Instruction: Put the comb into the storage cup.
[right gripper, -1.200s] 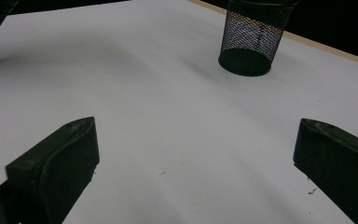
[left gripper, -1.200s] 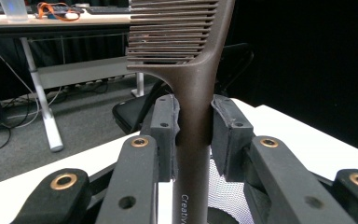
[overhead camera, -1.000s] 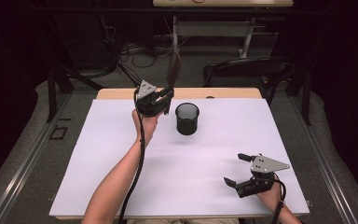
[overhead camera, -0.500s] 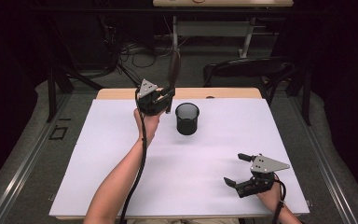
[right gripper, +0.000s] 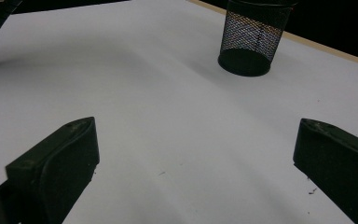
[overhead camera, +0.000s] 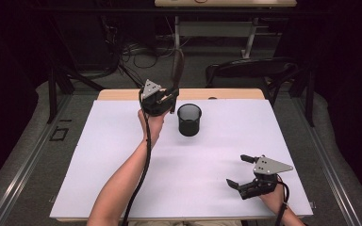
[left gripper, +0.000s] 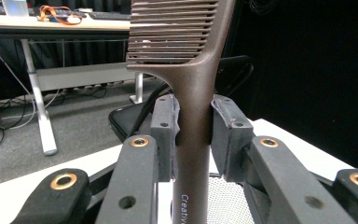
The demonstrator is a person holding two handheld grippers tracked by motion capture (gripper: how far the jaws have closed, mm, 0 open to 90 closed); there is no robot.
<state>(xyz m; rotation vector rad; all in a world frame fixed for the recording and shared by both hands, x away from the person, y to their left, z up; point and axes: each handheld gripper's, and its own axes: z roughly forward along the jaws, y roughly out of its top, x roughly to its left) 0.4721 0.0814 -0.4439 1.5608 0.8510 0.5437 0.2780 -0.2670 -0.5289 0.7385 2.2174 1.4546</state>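
We see a person at a white worktop [overhead camera: 99, 155], a tool in each hand. The left tool [overhead camera: 168, 100] is raised over the far part of the sheet, at about eleven o'clock from the sheet's middle, and it is clamped on the handle of a brown comb [left gripper: 193, 116]. In the left gripper view its two pads press the handle from either side, the comb stands upright between them, and the teeth run out toward nine o'clock near the top edge of that view. In the high view the comb [overhead camera: 177, 66] rises as a dark strip straight up from the tool, against the dim floor beyond the worktop.

A black mesh cup [overhead camera: 189, 119] stands upright on the sheet just beside that tool, at its four o'clock and apart from it. We catch white mesh low in the left gripper view, under the comb's handle [left gripper: 226, 200].

The right tool [overhead camera: 240, 171] sits low near the near right corner of the worktop, at about four o'clock from the sheet's middle and well apart from the cup. Its jaws are spread wide with nothing between them but bare white sheet. In the right gripper view the mesh cup [right gripper: 254, 39] stands at about one o'clock, far off across the sheet, with the wooden edge of the worktop [right gripper: 326, 49] behind it
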